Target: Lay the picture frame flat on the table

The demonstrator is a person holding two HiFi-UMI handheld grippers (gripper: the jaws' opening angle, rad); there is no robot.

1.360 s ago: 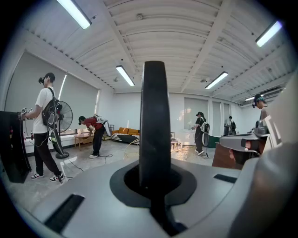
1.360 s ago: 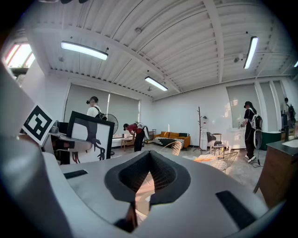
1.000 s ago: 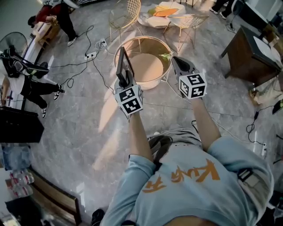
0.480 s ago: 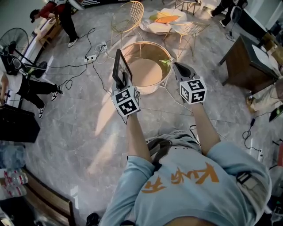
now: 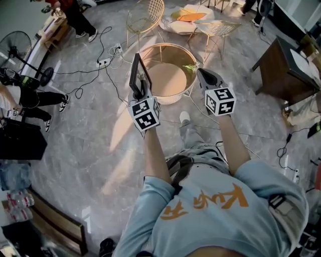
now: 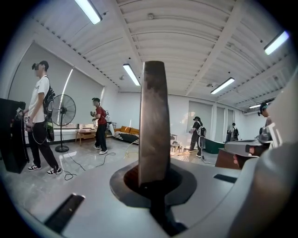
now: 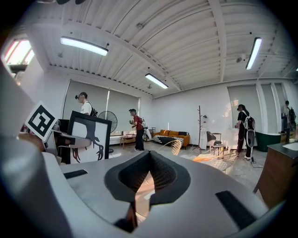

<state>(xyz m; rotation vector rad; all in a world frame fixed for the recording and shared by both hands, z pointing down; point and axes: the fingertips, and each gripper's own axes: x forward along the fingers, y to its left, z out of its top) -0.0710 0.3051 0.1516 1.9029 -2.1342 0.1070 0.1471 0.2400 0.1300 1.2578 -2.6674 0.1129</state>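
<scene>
A black picture frame (image 5: 137,74) stands upright and edge-on in my left gripper (image 5: 142,85), which is shut on its lower edge, just left of the round gold-rimmed table (image 5: 186,56). In the left gripper view the frame's dark edge (image 6: 153,121) rises straight out of the closed jaws of the left gripper (image 6: 153,181). My right gripper (image 5: 203,75) hangs over the table's right rim, shut with nothing in it. The right gripper view shows the frame's face (image 7: 88,137), white with a dark figure, left of the right gripper (image 7: 149,160).
Wire chairs (image 5: 144,17) (image 5: 214,24) and a low table with orange items (image 5: 188,14) stand beyond the round table. A dark wooden cabinet (image 5: 286,65) is at the right. Cables and a power strip (image 5: 104,62) lie on the floor at the left, near a fan (image 5: 19,45) and other people.
The person has stepped toward the round table; a shoe now shows below the grippers. The left gripper still holds the frame upright, and both grippers keep their places.
</scene>
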